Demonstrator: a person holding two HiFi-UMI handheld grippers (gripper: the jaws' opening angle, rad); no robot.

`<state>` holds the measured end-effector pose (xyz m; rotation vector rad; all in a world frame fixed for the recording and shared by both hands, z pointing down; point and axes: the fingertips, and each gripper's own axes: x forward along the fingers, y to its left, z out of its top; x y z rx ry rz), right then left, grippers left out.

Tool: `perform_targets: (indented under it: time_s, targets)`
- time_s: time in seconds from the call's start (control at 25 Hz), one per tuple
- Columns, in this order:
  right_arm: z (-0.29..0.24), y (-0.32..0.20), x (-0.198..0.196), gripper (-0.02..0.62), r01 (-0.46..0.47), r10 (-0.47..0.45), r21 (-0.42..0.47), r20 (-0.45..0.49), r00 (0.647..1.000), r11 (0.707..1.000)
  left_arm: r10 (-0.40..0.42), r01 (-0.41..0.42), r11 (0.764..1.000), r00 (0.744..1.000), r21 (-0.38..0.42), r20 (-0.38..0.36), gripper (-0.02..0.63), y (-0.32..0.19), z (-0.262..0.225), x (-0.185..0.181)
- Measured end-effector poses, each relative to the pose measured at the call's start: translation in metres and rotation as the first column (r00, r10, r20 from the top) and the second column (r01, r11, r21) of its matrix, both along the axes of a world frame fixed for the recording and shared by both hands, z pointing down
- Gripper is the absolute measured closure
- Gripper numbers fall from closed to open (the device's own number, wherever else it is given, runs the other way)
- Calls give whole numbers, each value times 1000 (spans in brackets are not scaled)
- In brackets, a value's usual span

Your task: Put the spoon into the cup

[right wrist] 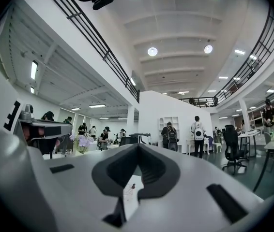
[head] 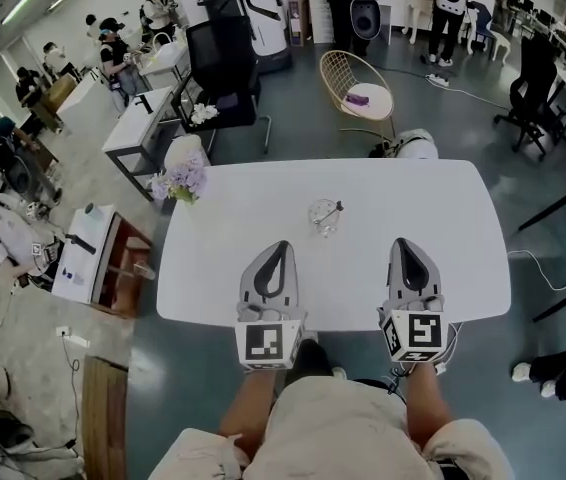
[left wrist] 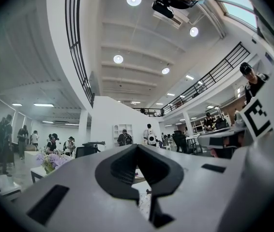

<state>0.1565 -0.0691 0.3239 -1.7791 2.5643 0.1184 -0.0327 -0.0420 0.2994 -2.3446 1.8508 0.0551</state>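
Note:
A clear glass cup [head: 323, 217] stands near the middle of the white table [head: 443, 228]. A spoon [head: 334, 209] rests in it, handle leaning up and to the right. My left gripper [head: 281, 245] lies by the table's front edge, below and left of the cup, jaws together and holding nothing. My right gripper [head: 403, 241] lies beside it, below and right of the cup, also shut and empty. In the left gripper view the jaws [left wrist: 137, 146] meet at the tip. The right gripper view shows the same closed tip [right wrist: 138, 146]. Both point level across the table.
A vase of purple flowers [head: 185, 180] stands just off the table's far left corner. Behind the table are a wicker chair [head: 355, 90] and a black office chair [head: 225, 63]. A low side table [head: 93, 253] is at the left. People stand in the background.

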Motion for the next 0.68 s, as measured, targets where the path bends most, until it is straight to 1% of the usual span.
perform_targets:
  time_s: [0.12, 0.28, 0.44, 0.68]
  targets:
    - [3, 0, 3, 592, 0, 0, -4, 3, 1000, 1000, 1, -1, 1000, 1000, -8, 10, 604, 0, 4, 3]
    - [6, 0, 5, 592, -1, 1, -10, 11, 1000, 1000, 1, -1, 1000, 1000, -11, 0, 604, 0, 6, 6]
    - [6, 2, 7, 592, -2, 3, -16, 13, 1000, 1000, 9, -8, 1000, 1000, -19, 8, 604, 2, 11, 10]
    - [3, -2, 12, 592, -2, 2, -9, 7, 1000, 1000, 12, -11, 1000, 1000, -12, 20, 604, -3, 2, 14]
